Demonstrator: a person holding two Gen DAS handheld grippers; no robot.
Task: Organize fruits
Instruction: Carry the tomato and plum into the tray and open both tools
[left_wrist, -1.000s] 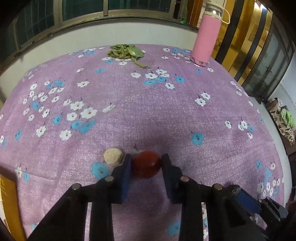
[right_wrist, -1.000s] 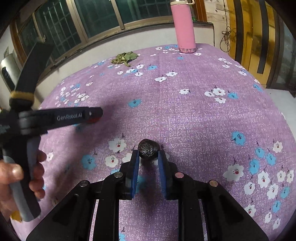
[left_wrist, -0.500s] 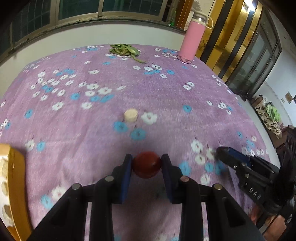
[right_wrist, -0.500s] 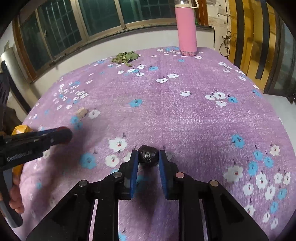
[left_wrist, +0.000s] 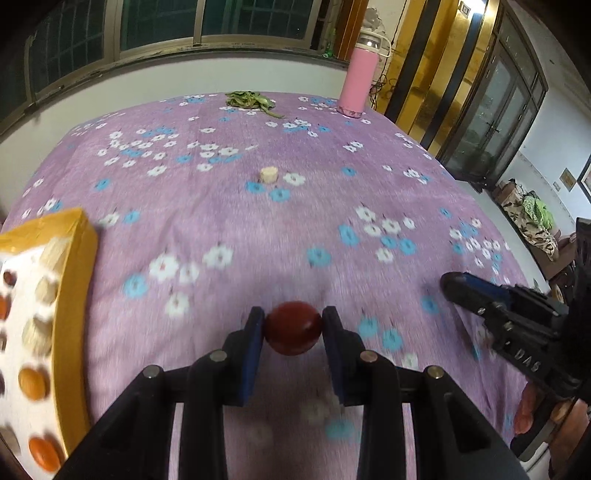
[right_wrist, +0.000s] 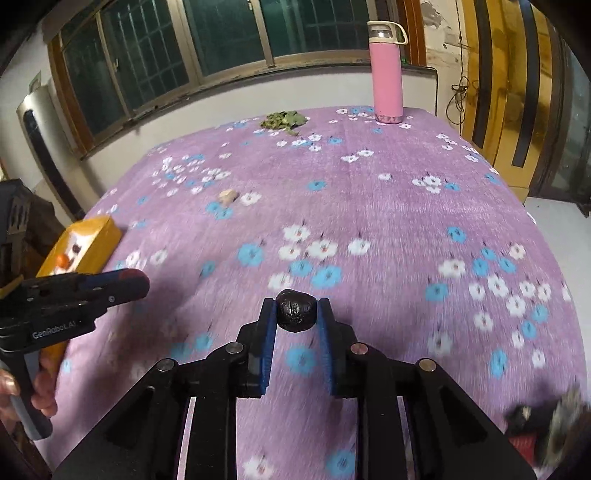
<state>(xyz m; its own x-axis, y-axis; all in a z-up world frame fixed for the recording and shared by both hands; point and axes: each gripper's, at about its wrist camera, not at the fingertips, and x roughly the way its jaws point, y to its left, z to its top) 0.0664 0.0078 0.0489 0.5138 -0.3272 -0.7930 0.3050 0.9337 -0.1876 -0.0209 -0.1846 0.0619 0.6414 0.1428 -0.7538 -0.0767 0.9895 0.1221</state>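
My left gripper (left_wrist: 293, 325) is shut on a round red fruit (left_wrist: 293, 328) and holds it above the purple flowered tablecloth (left_wrist: 295, 206). My right gripper (right_wrist: 296, 308) is shut on a wrinkled black fruit (right_wrist: 296, 309), also lifted off the cloth. A yellow box (left_wrist: 72, 236) with a white insert holding several small fruits sits at the left; it also shows in the right wrist view (right_wrist: 94, 236). A small beige fruit (left_wrist: 268, 174) lies alone mid-table, and it also shows in the right wrist view (right_wrist: 227, 195). The left gripper shows in the right wrist view (right_wrist: 122, 282); the right gripper shows in the left wrist view (left_wrist: 458, 288).
A tall pink bottle (left_wrist: 358, 79) stands at the far right corner of the table. A pile of green leaves (left_wrist: 249, 99) lies at the far edge. The table edge drops off on the right toward a floor and dark cabinets (left_wrist: 491, 122).
Both grippers have pulled back toward the near side, each still holding its fruit. The beige fruit now lies farther away, and the yellow box has come into view at the left.
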